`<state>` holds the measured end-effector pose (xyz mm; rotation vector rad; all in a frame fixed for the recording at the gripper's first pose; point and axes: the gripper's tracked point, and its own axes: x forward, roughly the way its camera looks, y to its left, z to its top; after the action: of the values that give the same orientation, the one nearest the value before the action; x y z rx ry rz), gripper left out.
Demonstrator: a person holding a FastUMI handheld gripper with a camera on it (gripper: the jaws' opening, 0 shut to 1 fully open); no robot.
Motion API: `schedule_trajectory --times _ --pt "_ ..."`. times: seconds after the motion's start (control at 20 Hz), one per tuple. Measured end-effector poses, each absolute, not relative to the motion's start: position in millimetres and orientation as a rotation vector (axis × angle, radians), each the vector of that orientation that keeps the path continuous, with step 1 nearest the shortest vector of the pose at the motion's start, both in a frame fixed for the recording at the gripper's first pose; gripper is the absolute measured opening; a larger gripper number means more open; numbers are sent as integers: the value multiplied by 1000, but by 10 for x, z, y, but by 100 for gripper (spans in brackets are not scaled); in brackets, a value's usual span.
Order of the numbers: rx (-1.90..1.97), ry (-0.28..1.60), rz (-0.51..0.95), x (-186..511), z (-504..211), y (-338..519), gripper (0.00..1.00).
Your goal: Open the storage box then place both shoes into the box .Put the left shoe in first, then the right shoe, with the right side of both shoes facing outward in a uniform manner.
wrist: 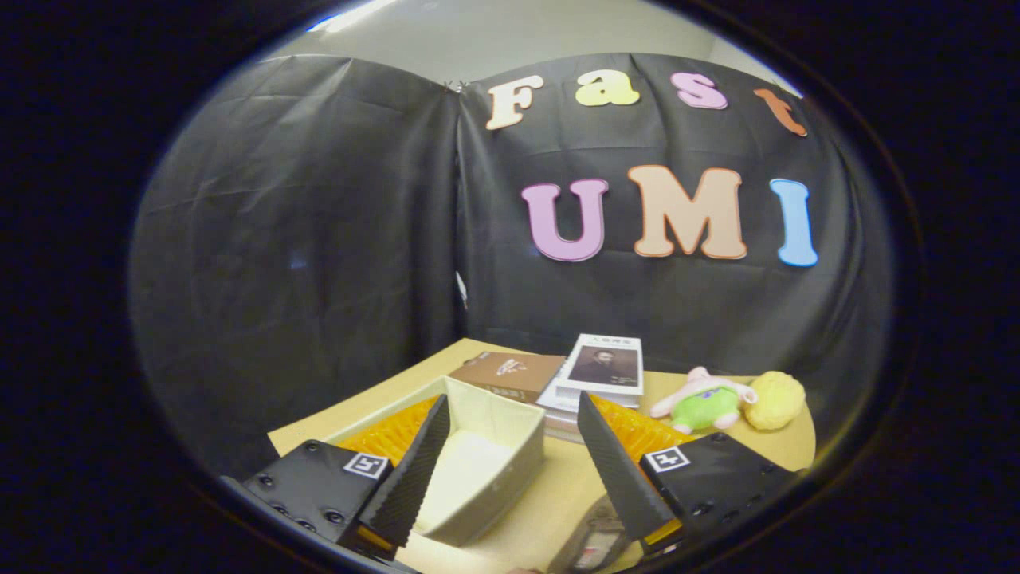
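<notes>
The storage box (510, 466) is a cream fabric box with its top open and nothing showing inside. It stands on the tan table (550, 498), just ahead of my fingers and a little to the left. My gripper (514, 399) hovers above the table, open wide and holding nothing. Its left finger (414, 470) overlaps the box's left wall. Low beside the right finger (617, 470) lies a greyish object (594, 542), mostly hidden; I cannot tell whether it is a shoe.
Beyond the box lie a brown book (510, 373) and a stack of white books (602, 371). To their right, near the table's far edge, rest a pink-and-green plush toy (705, 402) and a yellow fuzzy ball (774, 400). Black cloth walls close off the back.
</notes>
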<state>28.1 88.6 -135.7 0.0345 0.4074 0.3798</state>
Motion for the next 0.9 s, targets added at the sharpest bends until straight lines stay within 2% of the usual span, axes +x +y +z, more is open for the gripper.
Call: schedule_trajectory --times 0.4,0.9 --pt "7 524 284 98 -1928 116 100" --pt "5 727 242 -206 -2869 -379 100"
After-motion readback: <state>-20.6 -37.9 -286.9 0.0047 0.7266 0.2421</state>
